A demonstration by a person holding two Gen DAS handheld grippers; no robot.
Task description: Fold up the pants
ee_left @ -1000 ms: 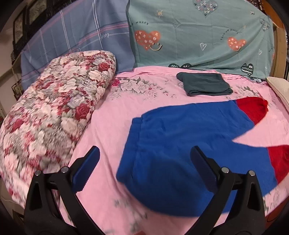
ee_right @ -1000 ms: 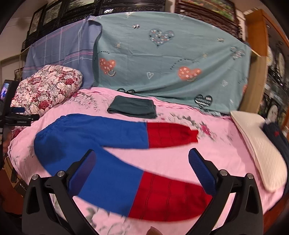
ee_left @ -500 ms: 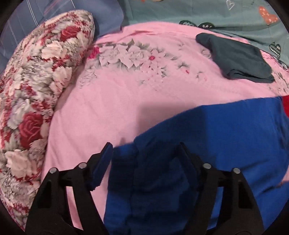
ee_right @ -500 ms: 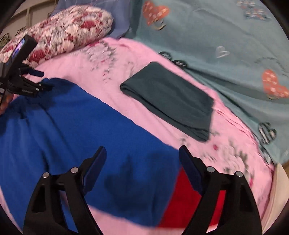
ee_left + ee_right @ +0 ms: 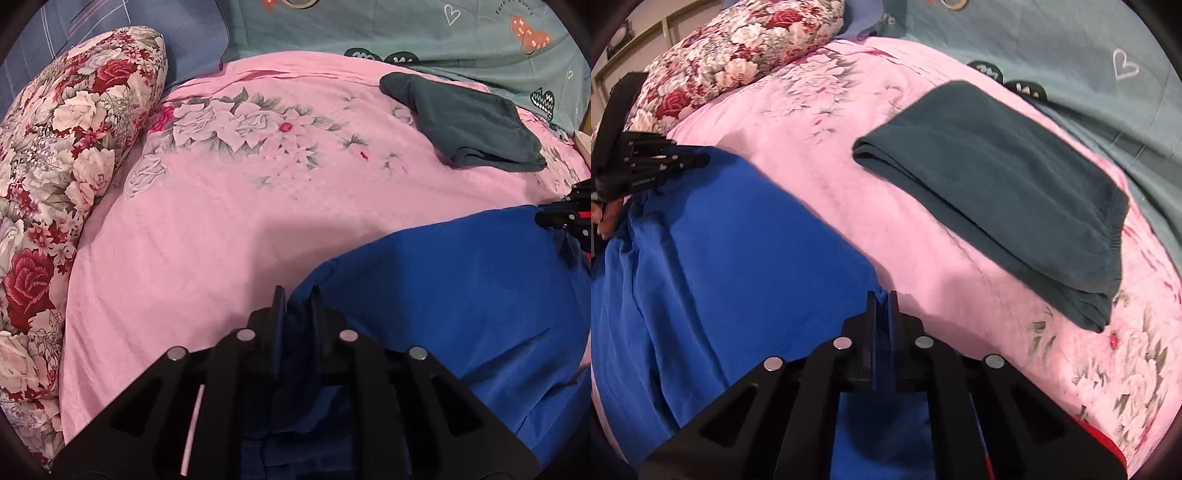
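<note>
1. The left tongs [image 5: 295, 295] are closed almost fully, pinching an edge of the blue pants [image 5: 461, 295] between the fingers
2. The right tongs [image 5: 882, 299] are likewise clamped nearly together on the far edge of the pants [image 5: 720, 258], with blue cloth showing in the narrow gap
3. The pants lie spread on the pink bed [image 5: 221, 221]; from the left tongs they stretch away to the right, and from the right tongs they spread to the left and below
4. A red part of the pants [image 5: 1100, 439] shows low to the right of the right tongs
5. In the right view the left tongs [image 5: 698, 159] appear far to the left, touching the pants' far corner
6. In the left view the right tongs' tip [image 5: 550, 218] shows at the far right, at the pants' edge
7. A folded dark cloth [image 5: 997, 177] lies ahead and right of the right tongs, apart from the pants; from the left tongs it sits far ahead to the right [image 5: 469, 122]
8. A floral pillow [image 5: 55, 184] lies to the left of the left tongs, along the bed's edge
9. A teal sheet with hearts [image 5: 443, 29] hangs beyond the bed, ahead of both tongs
</note>
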